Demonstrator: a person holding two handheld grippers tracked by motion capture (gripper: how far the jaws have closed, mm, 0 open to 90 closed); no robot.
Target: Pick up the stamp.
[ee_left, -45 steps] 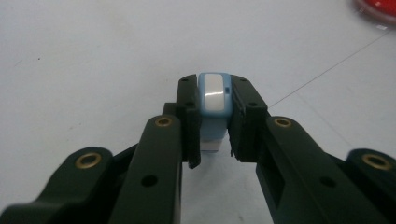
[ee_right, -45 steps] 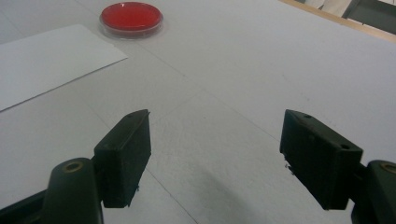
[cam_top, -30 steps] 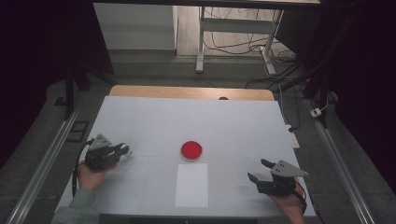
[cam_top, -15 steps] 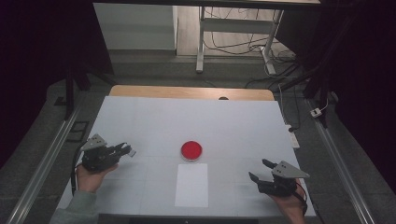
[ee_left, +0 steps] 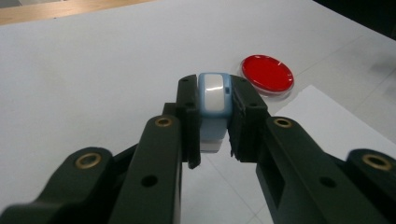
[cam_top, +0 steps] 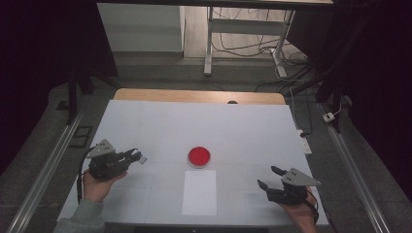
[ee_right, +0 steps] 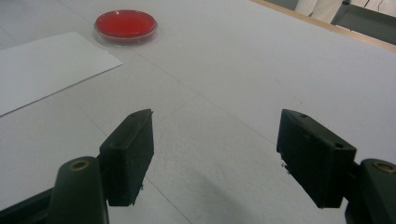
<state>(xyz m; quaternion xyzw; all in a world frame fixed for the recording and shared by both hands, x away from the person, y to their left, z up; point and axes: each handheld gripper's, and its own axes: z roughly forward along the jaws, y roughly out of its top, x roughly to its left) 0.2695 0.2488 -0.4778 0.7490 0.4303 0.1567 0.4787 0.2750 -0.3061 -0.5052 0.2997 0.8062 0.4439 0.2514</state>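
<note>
My left gripper (ee_left: 214, 119) pinches a small blue stamp (ee_left: 214, 100); my right gripper (ee_right: 215, 154) gapes. A loosened pinch could drop it short of the red dish (ee_left: 267, 74).

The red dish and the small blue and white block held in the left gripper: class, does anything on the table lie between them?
Nothing visible does. The left gripper is shut on the blue and white block, and the stretch of white table from it to the red dish is bare. The white sheet lies beside that line, nearer the person.

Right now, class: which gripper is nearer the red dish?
Left. The left gripper, shut on a small blue-and-white block, sits left of the red dish; the right gripper lies farther off, right and nearer the person.
</note>
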